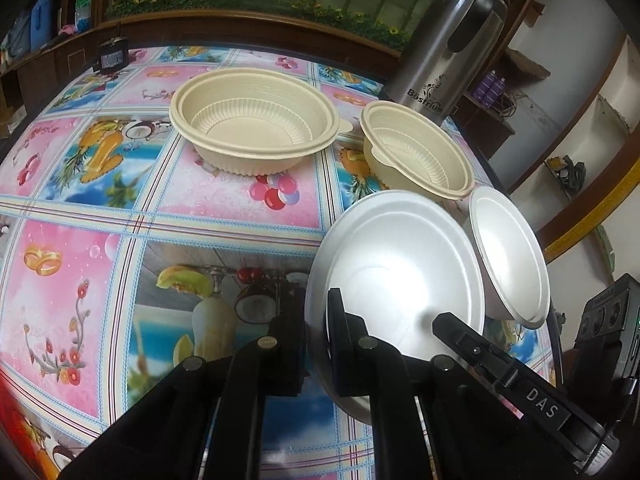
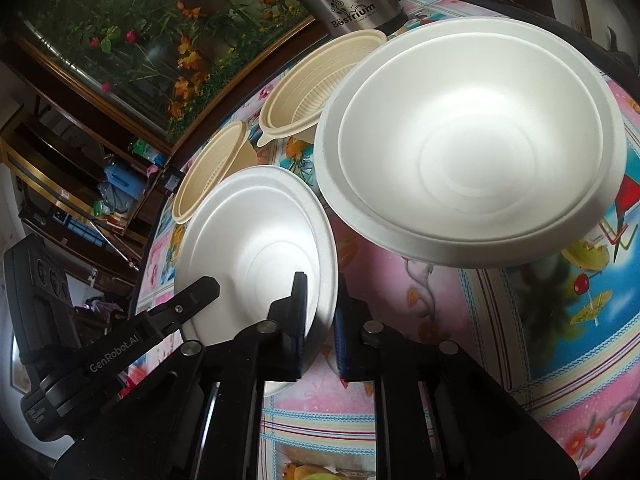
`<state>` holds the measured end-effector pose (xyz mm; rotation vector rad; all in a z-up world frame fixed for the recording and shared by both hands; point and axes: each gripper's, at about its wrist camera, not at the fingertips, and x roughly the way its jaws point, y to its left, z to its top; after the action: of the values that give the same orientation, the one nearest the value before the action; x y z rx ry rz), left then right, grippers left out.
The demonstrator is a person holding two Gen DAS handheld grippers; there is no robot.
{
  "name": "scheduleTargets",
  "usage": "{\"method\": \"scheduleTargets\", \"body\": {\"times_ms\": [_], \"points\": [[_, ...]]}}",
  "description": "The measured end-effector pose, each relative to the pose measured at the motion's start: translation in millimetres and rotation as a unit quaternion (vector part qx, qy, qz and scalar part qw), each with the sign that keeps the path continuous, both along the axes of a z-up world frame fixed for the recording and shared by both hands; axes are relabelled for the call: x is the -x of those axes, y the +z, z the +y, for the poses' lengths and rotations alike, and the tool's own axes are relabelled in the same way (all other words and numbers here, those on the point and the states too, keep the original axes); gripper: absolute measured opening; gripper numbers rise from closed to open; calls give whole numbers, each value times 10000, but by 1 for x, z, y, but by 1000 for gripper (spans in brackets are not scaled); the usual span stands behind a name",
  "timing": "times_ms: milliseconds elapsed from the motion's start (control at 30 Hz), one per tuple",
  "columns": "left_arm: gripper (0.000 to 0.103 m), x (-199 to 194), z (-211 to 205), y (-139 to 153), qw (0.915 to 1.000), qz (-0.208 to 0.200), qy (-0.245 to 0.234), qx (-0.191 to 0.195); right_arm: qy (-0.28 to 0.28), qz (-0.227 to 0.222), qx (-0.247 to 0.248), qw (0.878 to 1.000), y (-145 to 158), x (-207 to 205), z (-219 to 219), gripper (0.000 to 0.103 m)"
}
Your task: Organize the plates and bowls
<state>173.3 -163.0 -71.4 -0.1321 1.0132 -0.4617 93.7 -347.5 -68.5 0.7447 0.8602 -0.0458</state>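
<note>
Nearest, the left gripper [image 1: 314,320] is closed on the near rim of a shallow white foam bowl [image 1: 392,272]. The right gripper [image 2: 322,304] is clamped on the opposite rim of this same bowl, so both hands hold one dish. It sits tilted above the colourful fruit-patterned tablecloth [image 1: 120,208] (I cannot tell if it is fully lifted). Its surface is smooth, matte and thin at the edge, so it probably bends easily.

Just beside it stands a second, wider white foam bowl [image 2: 472,140], upright on the cloth and empty. Further back are two beige ribbed plastic bowls, a large one [image 1: 256,128] and a smaller one [image 1: 416,152], apart from each other. Behind them stands a steel vacuum flask [image 1: 452,40].

I judge the task to be at an early stage: no bowl is nested in another yet, and all four remain to be grouped.
</note>
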Motion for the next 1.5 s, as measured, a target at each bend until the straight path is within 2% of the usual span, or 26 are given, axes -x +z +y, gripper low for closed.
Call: {"method": "scheduleTargets", "body": {"times_ms": [467, 667, 1100, 1500], "points": [[8, 7, 8, 1, 9999, -42, 54, 143, -195, -100, -228, 9995, 4, 9, 0, 7], [8, 26, 20, 19, 9990, -395, 171, 107, -162, -344, -324, 9988, 18, 19, 7, 7], [8, 82, 82, 44, 9937, -913, 623, -156, 392, -702, -369, 9961, 36, 46, 70, 7], [8, 117, 147, 56, 9869, -1115, 1150, -176, 1019, -850, -303, 9907, 53, 45, 133, 8]]}}
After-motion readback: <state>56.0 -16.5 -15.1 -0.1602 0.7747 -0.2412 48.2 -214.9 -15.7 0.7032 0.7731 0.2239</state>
